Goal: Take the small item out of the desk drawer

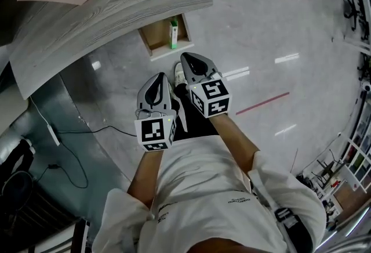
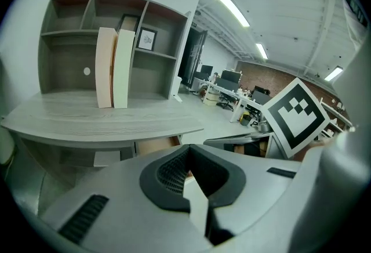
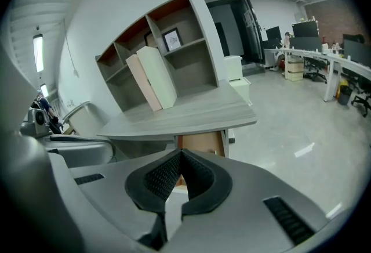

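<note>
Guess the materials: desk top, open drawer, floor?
Desk top: probably wood-look laminate, matte grey, with regular grain lines that look printed.
Drawer: plain tan board inside, perhaps fibreboard or plywood, with a flat, dull finish.
Floor: polished tile or stone, glossy enough to mirror the ceiling lights. I can't tell which.

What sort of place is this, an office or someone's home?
Most likely an open-plan office or lab: rows of workstations with monitors and chairs, long ceiling strip lights, and a grey desk with a shelf unit on a polished floor.

The desk [image 1: 116, 14] hides the drawer's [image 1: 157, 35] rear part.
</note>
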Demonstrator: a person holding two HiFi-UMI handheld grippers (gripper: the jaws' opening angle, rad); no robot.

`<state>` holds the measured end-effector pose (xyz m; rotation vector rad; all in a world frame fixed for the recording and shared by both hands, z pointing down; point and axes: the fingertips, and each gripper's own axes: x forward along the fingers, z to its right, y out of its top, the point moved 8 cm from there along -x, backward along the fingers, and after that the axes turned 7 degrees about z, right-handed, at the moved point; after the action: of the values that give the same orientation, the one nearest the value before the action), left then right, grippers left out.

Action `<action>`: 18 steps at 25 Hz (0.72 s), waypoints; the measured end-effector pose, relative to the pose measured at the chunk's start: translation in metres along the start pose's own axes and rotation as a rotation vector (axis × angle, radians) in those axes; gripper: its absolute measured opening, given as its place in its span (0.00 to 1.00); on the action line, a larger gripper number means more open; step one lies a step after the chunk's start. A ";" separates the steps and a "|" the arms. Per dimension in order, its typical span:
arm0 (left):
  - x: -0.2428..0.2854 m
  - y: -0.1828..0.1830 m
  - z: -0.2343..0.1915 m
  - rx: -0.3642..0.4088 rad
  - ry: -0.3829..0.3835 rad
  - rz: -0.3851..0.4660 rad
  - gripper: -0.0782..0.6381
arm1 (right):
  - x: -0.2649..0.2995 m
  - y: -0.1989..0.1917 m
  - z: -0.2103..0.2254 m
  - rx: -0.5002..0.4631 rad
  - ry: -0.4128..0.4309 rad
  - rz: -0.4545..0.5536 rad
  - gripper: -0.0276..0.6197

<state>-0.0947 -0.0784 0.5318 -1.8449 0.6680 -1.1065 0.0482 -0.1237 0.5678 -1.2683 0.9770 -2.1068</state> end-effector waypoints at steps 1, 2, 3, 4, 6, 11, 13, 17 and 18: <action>0.003 -0.003 0.000 -0.006 0.000 -0.002 0.13 | 0.005 -0.004 0.002 0.006 -0.003 -0.006 0.09; 0.007 -0.005 0.000 -0.012 0.000 -0.003 0.13 | 0.010 -0.007 0.005 0.011 -0.007 -0.010 0.09; 0.011 -0.008 -0.001 -0.016 0.000 -0.004 0.13 | 0.015 -0.011 0.008 0.016 -0.010 -0.015 0.09; 0.015 -0.011 -0.001 -0.019 0.000 -0.006 0.13 | 0.020 -0.014 0.011 0.020 -0.014 -0.019 0.09; 0.021 -0.016 -0.001 -0.023 0.000 -0.012 0.13 | 0.028 -0.020 0.018 0.028 -0.023 -0.027 0.09; 0.031 -0.029 -0.001 -0.027 -0.003 -0.028 0.13 | 0.043 -0.035 0.030 0.051 -0.039 -0.042 0.09; 0.034 -0.035 -0.003 -0.034 0.003 -0.029 0.13 | 0.049 -0.043 0.034 0.059 -0.043 -0.049 0.09; 0.037 -0.044 -0.005 -0.045 0.013 -0.039 0.13 | 0.060 -0.054 0.041 0.075 -0.053 -0.060 0.09; 0.037 -0.047 -0.006 -0.048 0.015 -0.042 0.13 | 0.063 -0.056 0.042 0.079 -0.056 -0.062 0.09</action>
<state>-0.0819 -0.0867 0.5894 -1.9006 0.6725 -1.1414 0.0550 -0.1467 0.6588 -1.3262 0.8318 -2.1221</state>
